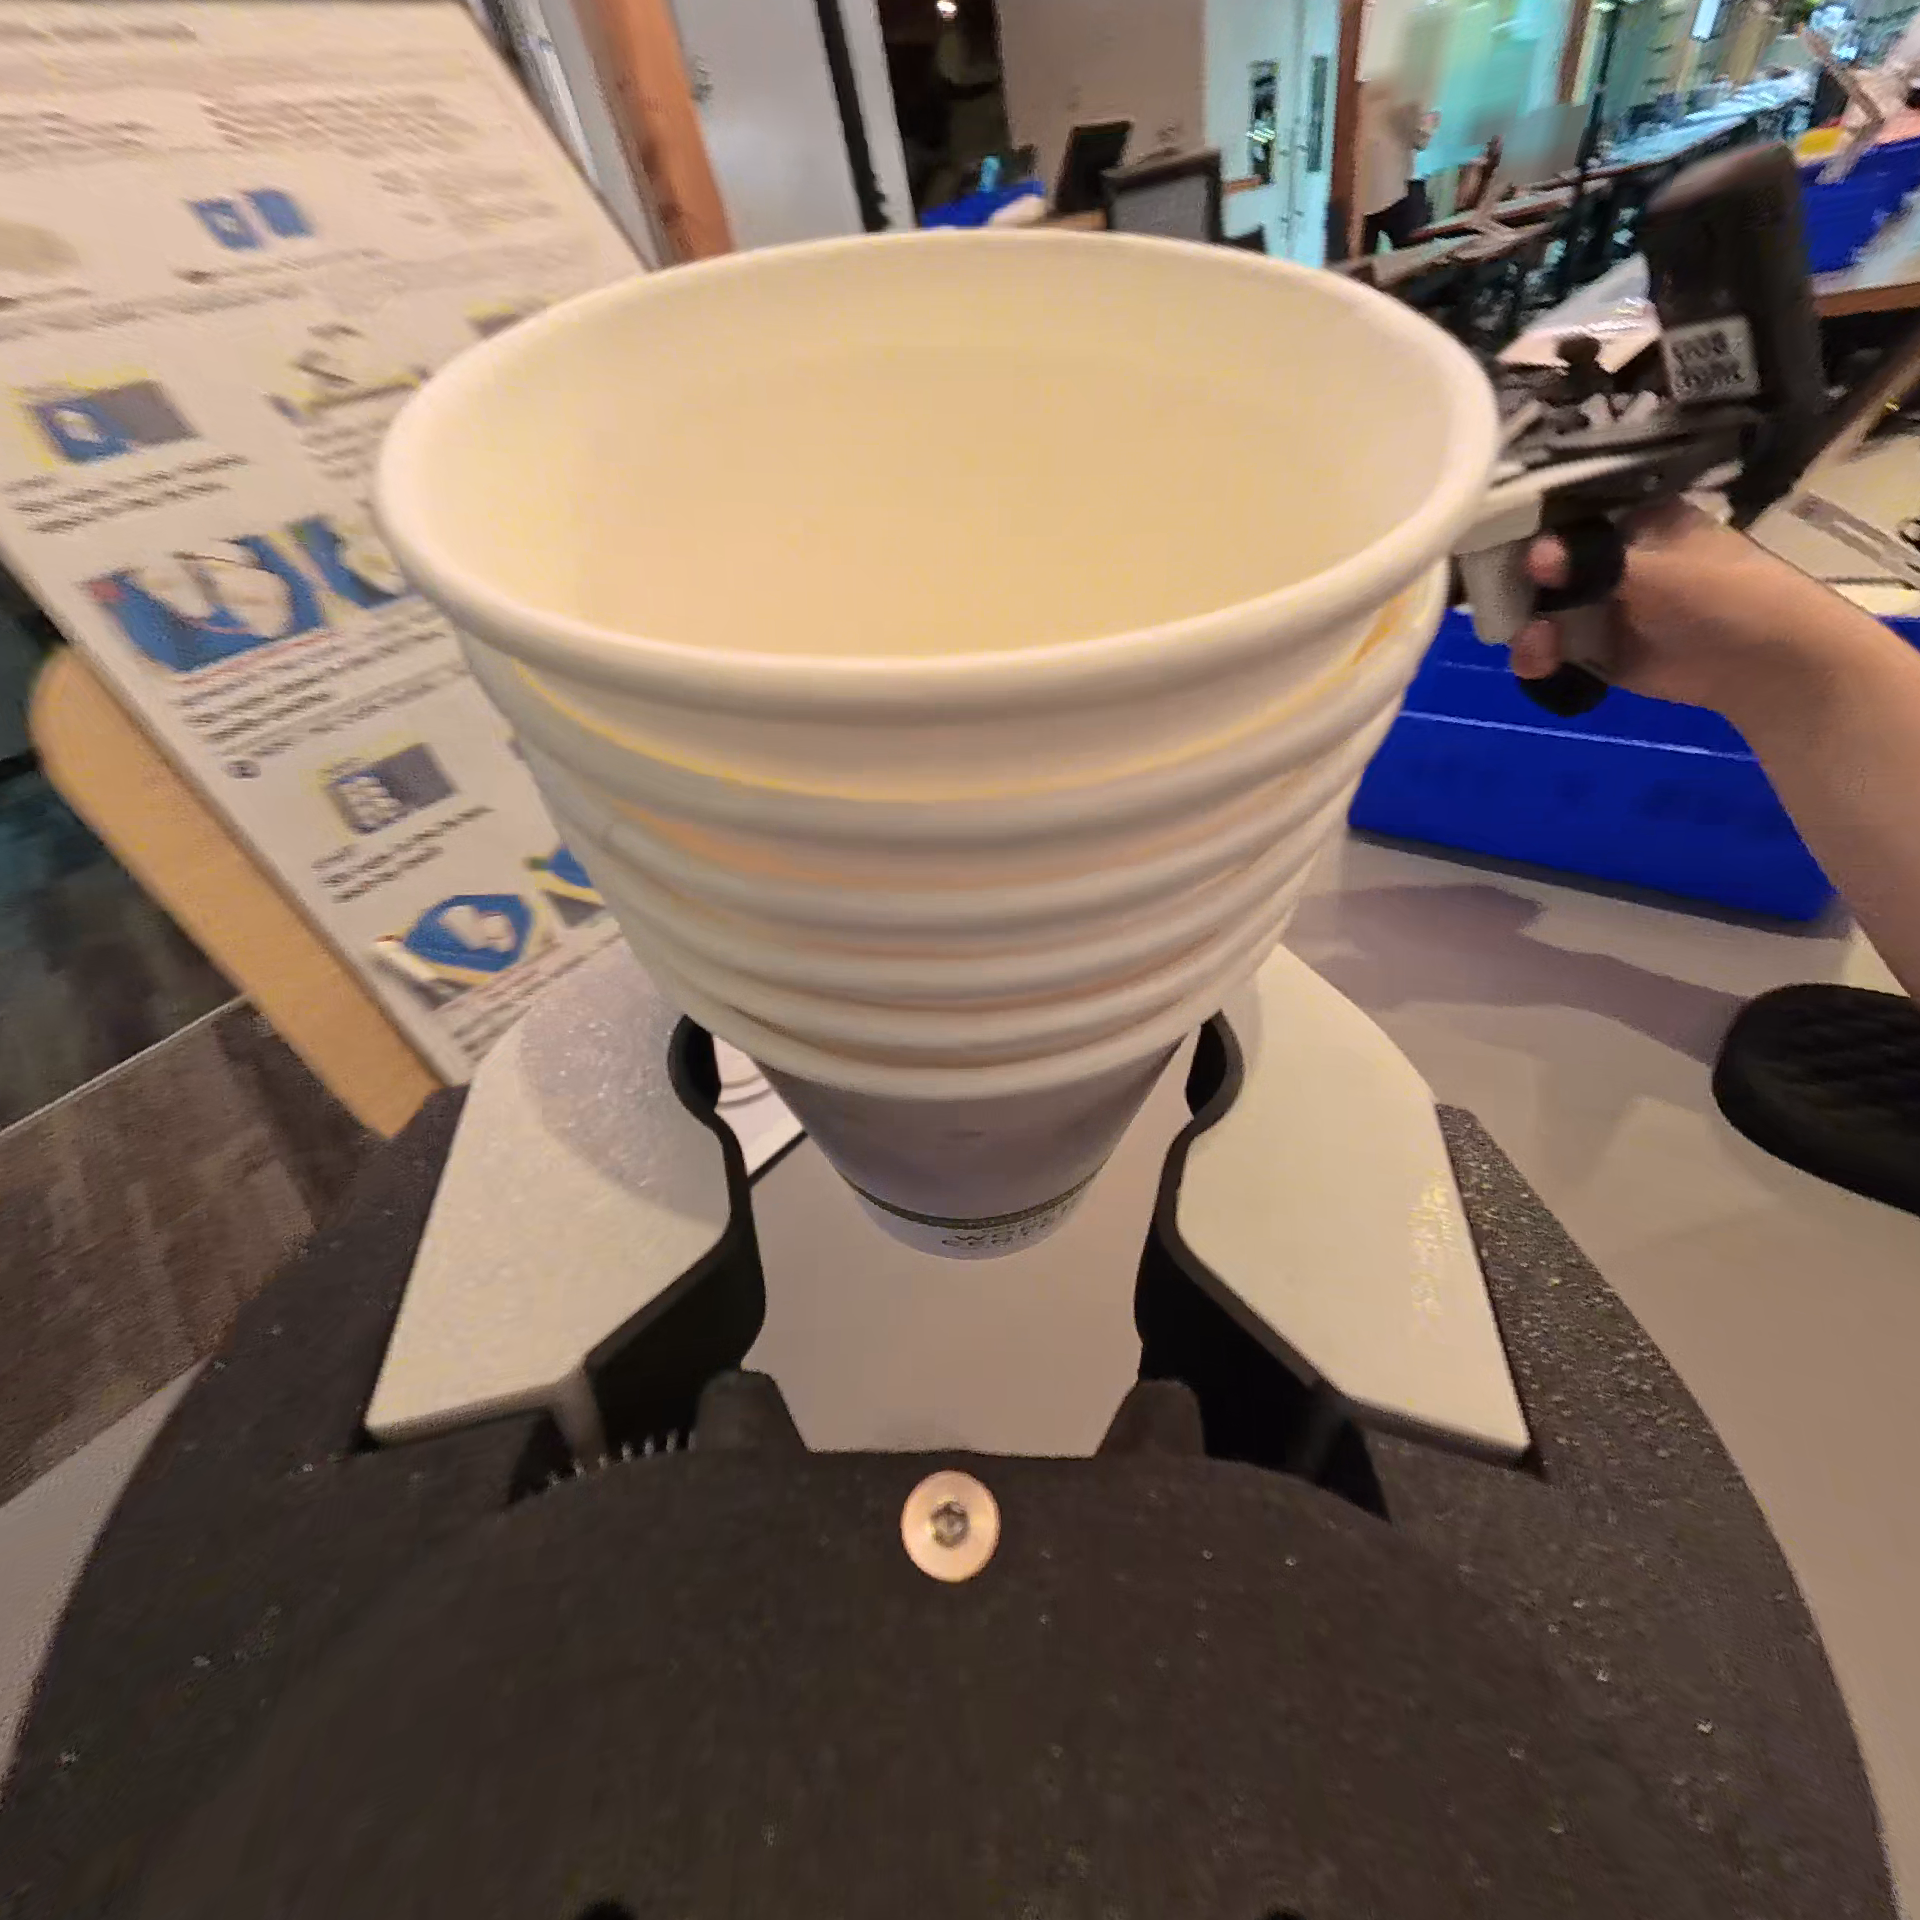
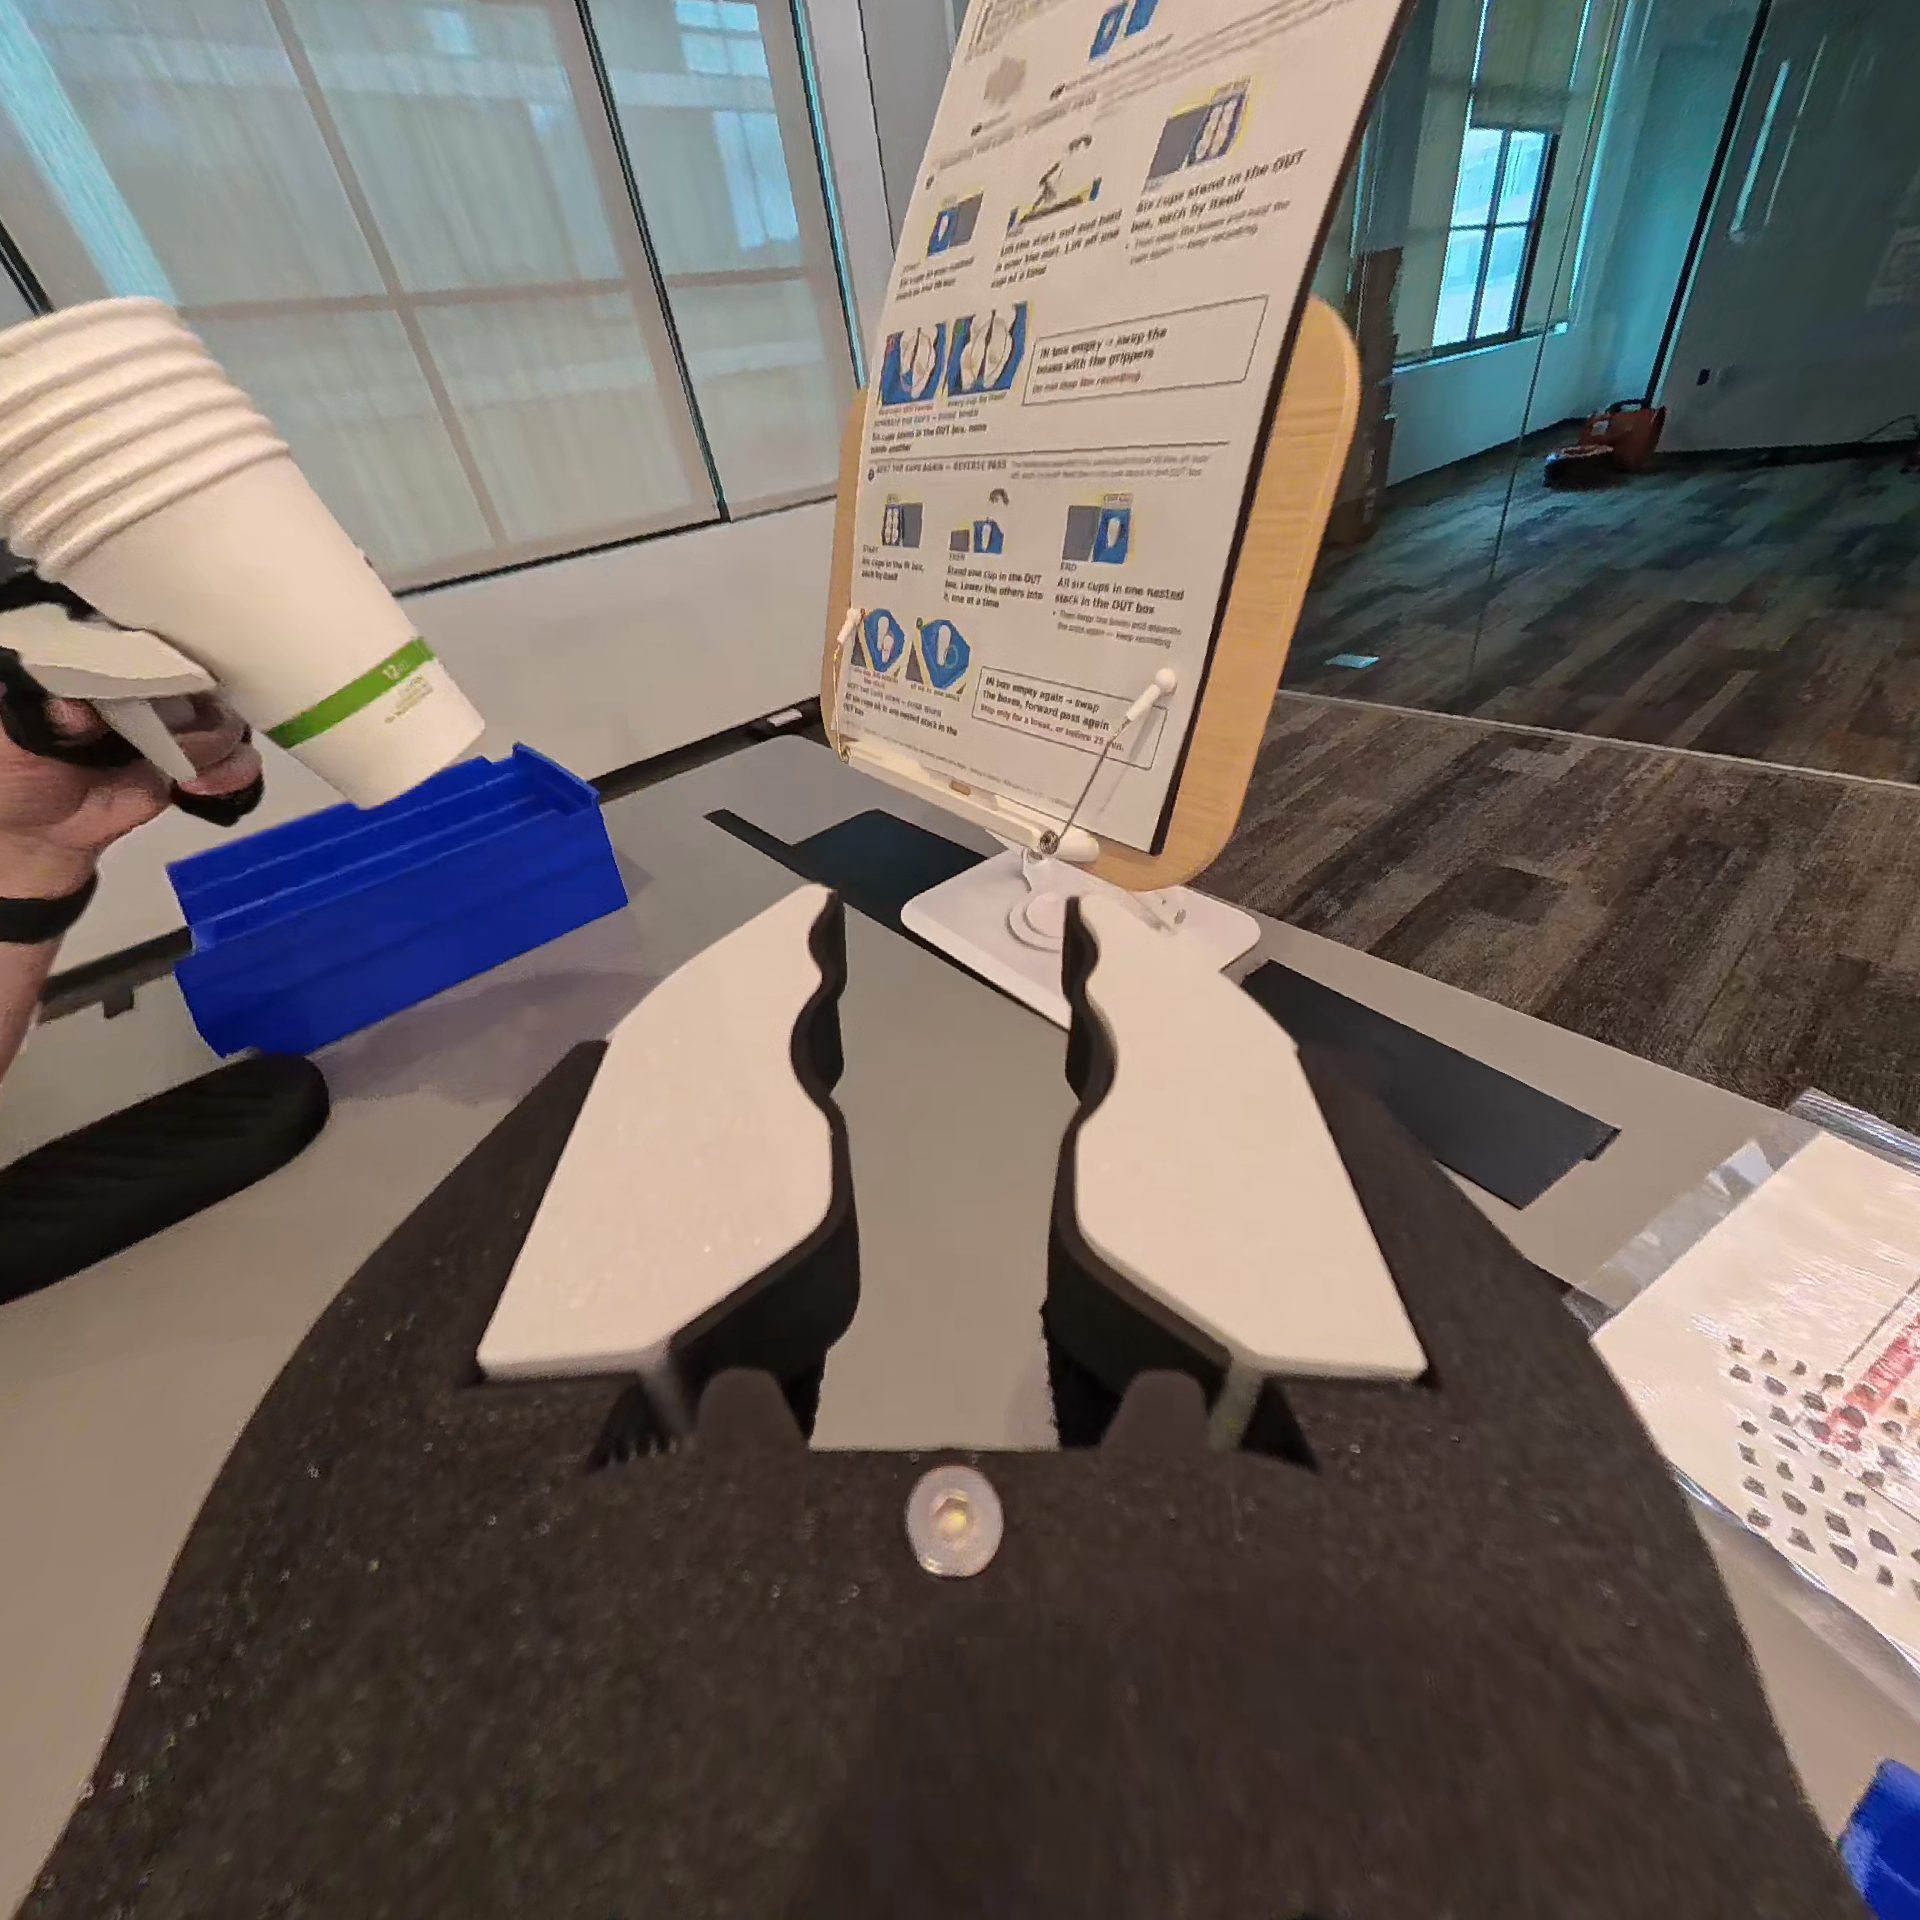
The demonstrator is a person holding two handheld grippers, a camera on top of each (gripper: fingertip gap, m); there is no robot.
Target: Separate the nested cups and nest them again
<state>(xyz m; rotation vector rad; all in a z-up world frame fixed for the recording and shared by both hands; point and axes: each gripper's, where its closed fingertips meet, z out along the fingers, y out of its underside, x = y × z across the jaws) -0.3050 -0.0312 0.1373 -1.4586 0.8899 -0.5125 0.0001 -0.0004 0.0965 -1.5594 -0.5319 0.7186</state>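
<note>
A stack of several nested white paper cups (image 1: pixel 935 665) fills the left wrist view, its open mouth tilted toward the camera. My left gripper (image 1: pixel 956 1049) is shut on the stack's lower body and holds it in the air. In the right wrist view the same stack (image 2: pixel 208 561) shows at the far left, tilted, with a green band near its base, above a blue bin (image 2: pixel 395 894). My right gripper (image 2: pixel 951 914) is open and empty over the grey table, well apart from the cups. In the left wrist view it (image 1: pixel 1621 447) shows in a hand past the stack's rim.
An instruction board (image 2: pixel 1081 416) on a wooden stand with a white base stands at the table's far side. The blue bin (image 1: pixel 1558 779) sits on the table. A black pad (image 2: pixel 156 1164) lies near it, and a bagged sheet (image 2: pixel 1787 1403) lies at the right edge.
</note>
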